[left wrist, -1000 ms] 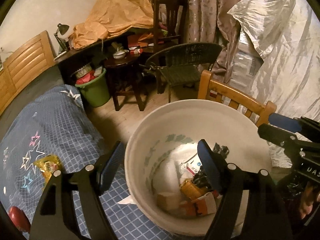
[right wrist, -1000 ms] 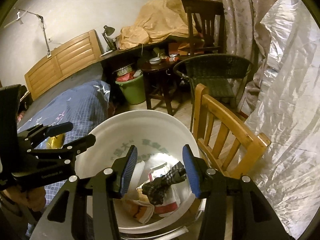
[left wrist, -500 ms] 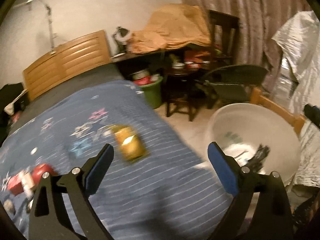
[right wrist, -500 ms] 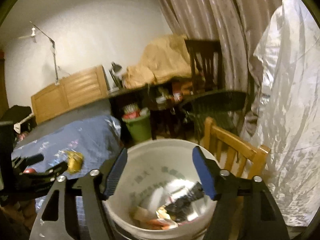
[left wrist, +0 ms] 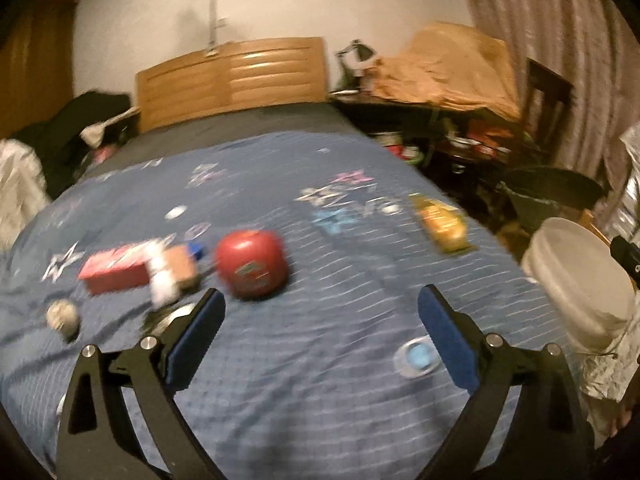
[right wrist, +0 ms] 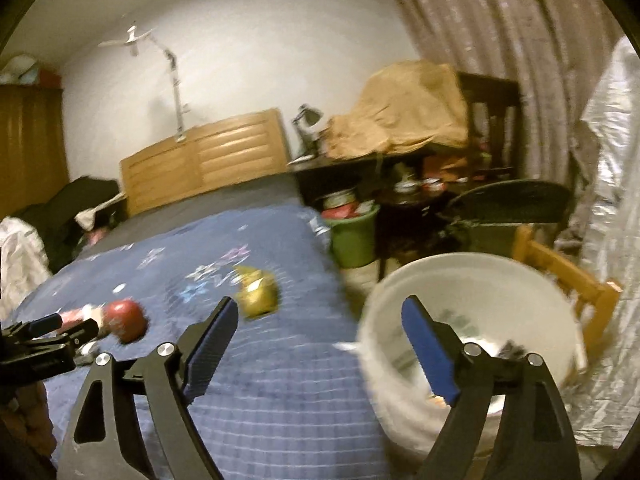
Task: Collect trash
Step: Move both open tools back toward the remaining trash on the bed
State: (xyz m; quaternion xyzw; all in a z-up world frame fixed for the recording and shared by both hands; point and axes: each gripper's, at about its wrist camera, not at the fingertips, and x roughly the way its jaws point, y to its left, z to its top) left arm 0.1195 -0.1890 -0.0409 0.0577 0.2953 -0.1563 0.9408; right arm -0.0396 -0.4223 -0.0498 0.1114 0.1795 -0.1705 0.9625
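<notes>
Blue bedding with stars covers the bed (left wrist: 320,380), and a wooden headboard (left wrist: 232,76) stands at its far end by a white wall. Both pictures are blurry. The left tongs (left wrist: 320,332) hang over the near part of the bed with their two blue pads far apart and nothing between them. A round red thing (left wrist: 251,264) lies on the blanket just past the left pad, a bit toward the middle. Beside it, nearer the left edge of the bed, lie a red box (left wrist: 114,270), a small brown and white pack (left wrist: 172,276) and a little grey ball (left wrist: 63,316). A yellow wrapper (left wrist: 442,224) lies close to the right edge of the bed, well beyond the right pad. The right tongs (right wrist: 316,350) are wide open too and hold nothing. Their right pad is over the white bucket (right wrist: 532,280), which stands just off the right edge of the bed with some trash inside. A wooden chair (right wrist: 568,276) is behind the bucket
</notes>
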